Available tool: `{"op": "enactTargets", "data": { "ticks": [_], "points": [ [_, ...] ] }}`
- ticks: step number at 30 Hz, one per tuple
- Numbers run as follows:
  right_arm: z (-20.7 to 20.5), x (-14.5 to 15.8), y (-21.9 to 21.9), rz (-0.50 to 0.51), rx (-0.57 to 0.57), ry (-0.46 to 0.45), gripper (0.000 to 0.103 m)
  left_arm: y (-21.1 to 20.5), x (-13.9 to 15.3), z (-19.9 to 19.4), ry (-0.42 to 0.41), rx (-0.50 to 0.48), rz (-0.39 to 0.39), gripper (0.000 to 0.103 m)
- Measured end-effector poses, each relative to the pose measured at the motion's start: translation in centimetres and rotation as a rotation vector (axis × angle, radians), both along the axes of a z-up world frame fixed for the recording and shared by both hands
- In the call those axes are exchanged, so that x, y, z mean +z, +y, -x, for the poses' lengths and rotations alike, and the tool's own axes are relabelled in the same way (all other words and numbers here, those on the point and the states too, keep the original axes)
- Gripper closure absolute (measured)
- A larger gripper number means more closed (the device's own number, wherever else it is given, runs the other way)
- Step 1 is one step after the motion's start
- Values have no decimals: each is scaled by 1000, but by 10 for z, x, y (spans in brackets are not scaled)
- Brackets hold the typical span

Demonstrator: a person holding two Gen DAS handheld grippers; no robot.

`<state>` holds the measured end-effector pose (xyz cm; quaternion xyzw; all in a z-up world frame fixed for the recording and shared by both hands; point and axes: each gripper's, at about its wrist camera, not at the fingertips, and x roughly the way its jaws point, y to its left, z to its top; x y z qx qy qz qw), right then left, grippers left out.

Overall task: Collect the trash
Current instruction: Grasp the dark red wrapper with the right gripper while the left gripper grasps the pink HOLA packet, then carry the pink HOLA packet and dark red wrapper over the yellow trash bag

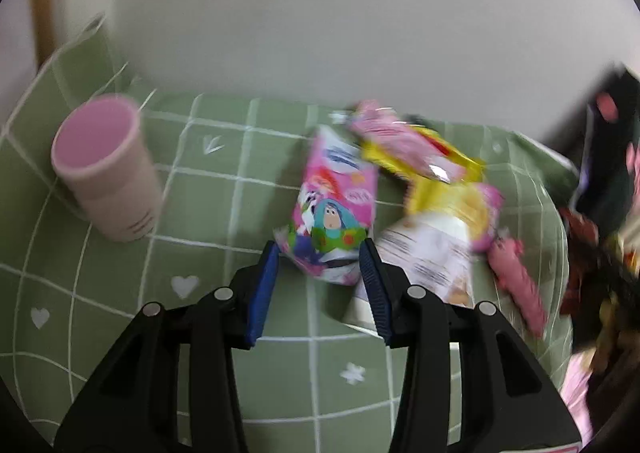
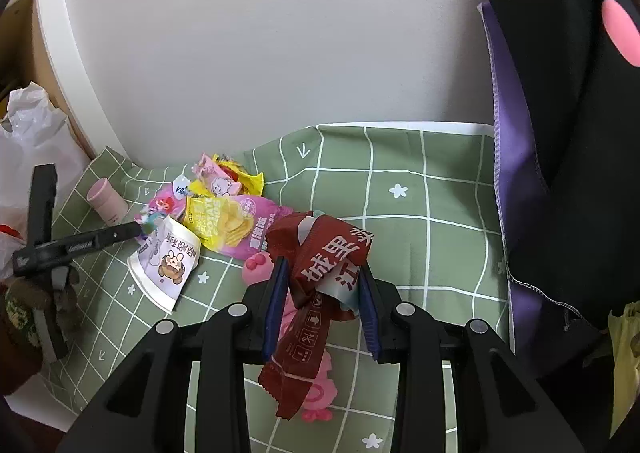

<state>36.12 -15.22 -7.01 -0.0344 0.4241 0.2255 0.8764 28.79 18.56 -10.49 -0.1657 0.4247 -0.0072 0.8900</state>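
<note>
My left gripper (image 1: 320,249) is shut on the lower end of a pink cartoon snack packet (image 1: 332,209), which slants up and away over the green checked cloth (image 1: 224,213). From the right wrist view, one of its black fingers (image 2: 100,239) reaches into the litter pile. My right gripper (image 2: 323,265) is shut on a crumpled dark red wrapper (image 2: 320,253) whose tail hangs down between the blue pads. On the cloth lie a yellow and pink chip bag (image 2: 232,225), a flattened white paper cup (image 2: 164,265) and small pink and yellow packets (image 2: 224,177).
An upright pink cup (image 1: 104,169) stands at the cloth's left. A pink toy (image 2: 316,373) lies under the red wrapper. A black bag with pink dots and purple lining (image 2: 560,133) hangs at the right. A white plastic bag (image 2: 32,141) sits at far left, with the white wall behind.
</note>
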Motion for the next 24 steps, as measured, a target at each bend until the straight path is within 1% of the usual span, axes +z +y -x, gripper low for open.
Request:
{"op": "enactTargets", "data": {
  "ticks": [2, 4, 7, 9, 11, 12, 13, 14, 15, 19, 20, 24],
  "points": [
    [-1, 0, 1, -5, 2, 2, 71, -2, 4, 2, -16, 23, -20, 63],
    [0, 1, 3, -6, 11, 1, 71, 2, 4, -2, -16, 55, -20, 63],
    [2, 3, 7, -2, 31, -5, 71, 6, -3, -16, 17, 75, -24, 63],
    [4, 4, 9, 2, 40, -7, 71, 1, -9, -26, 55, 77, -46, 64],
    [7, 7, 9, 10, 48, -14, 71, -6, -14, -34, 116, 53, -42, 79],
    [8, 8, 9, 13, 50, -18, 71, -10, -14, -36, 125, 30, -30, 89],
    [9, 10, 8, 17, 49, -25, 71, -15, -12, -36, 125, 12, -32, 92],
    [11, 13, 6, 21, 44, -33, 71, -18, -4, -33, 108, 11, -47, 94],
    [11, 15, 5, 23, 39, -40, 71, -19, 3, -30, 90, 9, -46, 95],
    [14, 28, -6, 21, 0, -69, 71, -23, 41, -16, -2, -6, -25, 96],
    [15, 31, -9, 17, -11, -74, 71, -27, 53, -13, -40, -18, -31, 96],
    [19, 40, -20, 20, -56, -89, 71, -41, 86, -16, -127, -89, -27, 96]
  ]
}}
